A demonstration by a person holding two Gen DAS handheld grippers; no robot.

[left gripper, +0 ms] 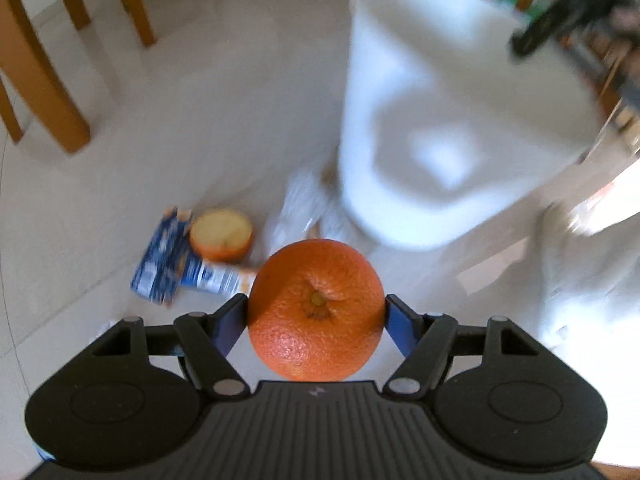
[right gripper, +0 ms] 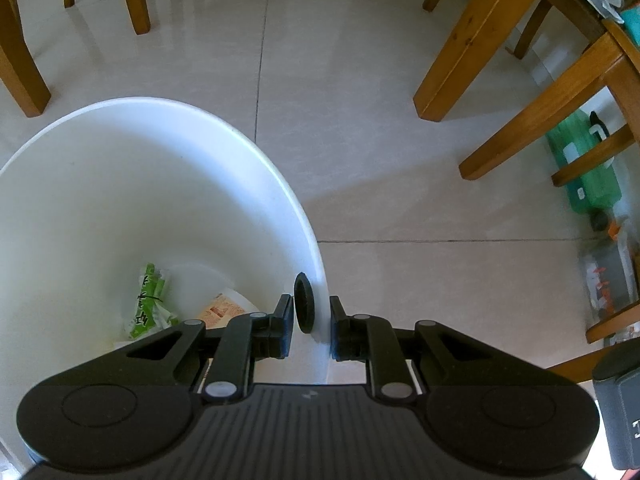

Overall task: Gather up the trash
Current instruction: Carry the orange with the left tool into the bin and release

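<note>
My left gripper (left gripper: 316, 312) is shut on an orange (left gripper: 316, 312), held above the tiled floor. Ahead on the floor lie a cut orange half (left gripper: 221, 234), a blue carton (left gripper: 168, 258) and a crumpled clear wrapper (left gripper: 300, 210). The white bin (left gripper: 452, 120) hangs blurred at the upper right, with the right gripper (left gripper: 560, 24) clamped on its rim. In the right wrist view my right gripper (right gripper: 310, 320) is shut on the white bin's rim (right gripper: 316, 264). Inside the bin lie a green wrapper (right gripper: 150, 302) and an orange-printed paper (right gripper: 220, 310).
Wooden chair and table legs (right gripper: 468, 40) stand around the tiled floor (right gripper: 400, 160), more chair legs (left gripper: 44, 92) at the left. A green bottle (right gripper: 588, 168) and clear containers (right gripper: 608, 276) lie under furniture at the right. White cloth (left gripper: 592, 272) fills the right edge.
</note>
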